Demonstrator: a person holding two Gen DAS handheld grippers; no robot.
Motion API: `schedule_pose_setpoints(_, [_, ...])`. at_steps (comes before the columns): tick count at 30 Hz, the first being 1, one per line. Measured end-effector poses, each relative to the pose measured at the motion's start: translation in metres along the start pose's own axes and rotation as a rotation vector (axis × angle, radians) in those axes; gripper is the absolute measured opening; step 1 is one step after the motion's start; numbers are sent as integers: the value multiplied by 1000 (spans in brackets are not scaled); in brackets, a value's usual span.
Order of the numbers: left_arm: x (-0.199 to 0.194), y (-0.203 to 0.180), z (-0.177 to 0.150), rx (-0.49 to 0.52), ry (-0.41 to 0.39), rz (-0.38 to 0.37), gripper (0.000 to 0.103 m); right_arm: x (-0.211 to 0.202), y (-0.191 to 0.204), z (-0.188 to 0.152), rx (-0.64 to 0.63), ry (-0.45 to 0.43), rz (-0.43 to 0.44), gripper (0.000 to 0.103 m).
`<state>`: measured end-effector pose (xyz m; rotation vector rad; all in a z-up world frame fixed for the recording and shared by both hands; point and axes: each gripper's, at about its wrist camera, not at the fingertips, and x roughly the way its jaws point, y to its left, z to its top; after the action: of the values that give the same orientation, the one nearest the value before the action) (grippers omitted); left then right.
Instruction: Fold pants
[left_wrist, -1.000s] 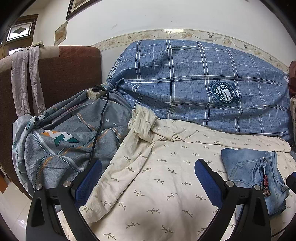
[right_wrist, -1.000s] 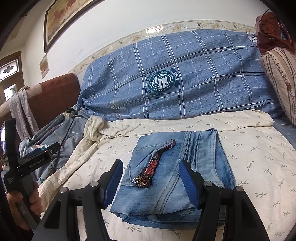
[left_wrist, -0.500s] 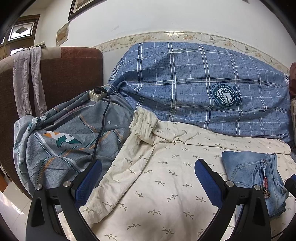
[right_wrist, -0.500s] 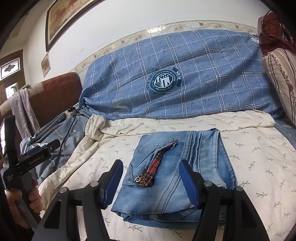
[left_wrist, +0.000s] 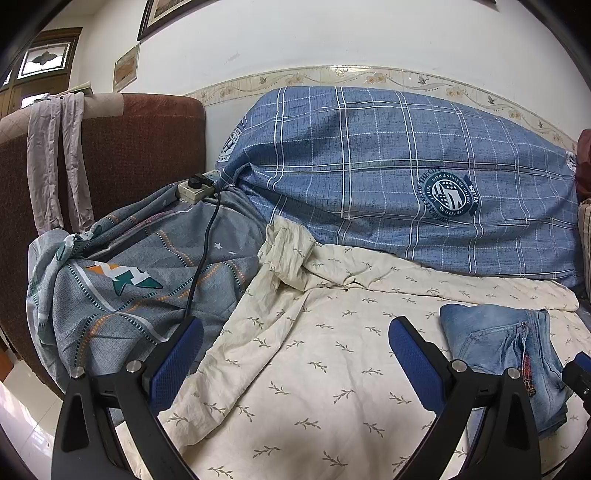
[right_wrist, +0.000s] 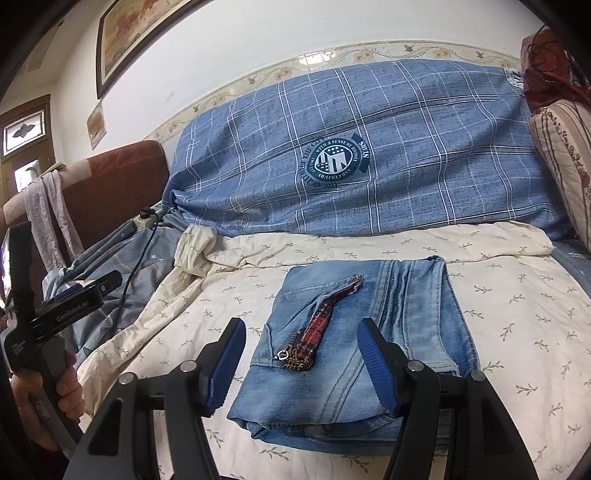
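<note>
The near edge of the folded jeans (right_wrist: 354, 354) was hidden behind the right gripper's fingers (right_wrist: 376, 369), and in the left wrist view their right side was covered by the gripper's arm. The crest lettering on the blue checked cover (right_wrist: 406, 147) was too small to read. The picture frame (right_wrist: 125, 40) was cut off by the upper edge. The person's hand (right_wrist: 44, 398) ran off the left edge.

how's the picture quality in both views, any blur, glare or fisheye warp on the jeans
Left wrist view: sharp, even daylight, no glare; strong fisheye bend curves the wall border, and the folded jeans sit squeezed at the right edge, partly hidden by the left tool. Right wrist view: jeans central, crisp and softly lit, with only faint shadow; the corners go black.
</note>
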<state>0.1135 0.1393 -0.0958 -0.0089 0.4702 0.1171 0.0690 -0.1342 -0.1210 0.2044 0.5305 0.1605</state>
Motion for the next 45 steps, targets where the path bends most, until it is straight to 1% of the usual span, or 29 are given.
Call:
schedule_pose_setpoints(12, [1,-4,-1,5,5,0,100,-1,-1,-1,-14,2,2,66])
schedule_pose_setpoints(21, [7,-12,-4,22,23,-8,100,-6,-15,1,6,0,-22,66])
schedule_pose_setpoints(24, [11,-19,-8,33,42,-26,100,-9,-24,2,20,-2,-41,66])
schedule_pose_setpoints(27, [18,-30,-14,63,87,-57,100,-10,-39,4,58,8,-67,66])
schedule_pose_setpoints(31, [26,-44,-23,98,143,-98,100,-13,-72,6,153,17,-100,67])
schedule_pose_setpoints(34, [28,-56,-27,113,169,-129,100,-12,-98,5,245,42,-107,67])
schedule_pose_setpoints(37, [29,-67,-29,130,182,-144,100,-12,-118,3,309,62,-109,67])
schedule_pose_setpoints(40, [29,-76,-31,145,187,-148,100,-12,-128,1,340,77,-111,67])
schedule_pose_setpoints(45, [30,-86,-34,175,190,-138,100,-13,-126,-1,333,84,-111,67])
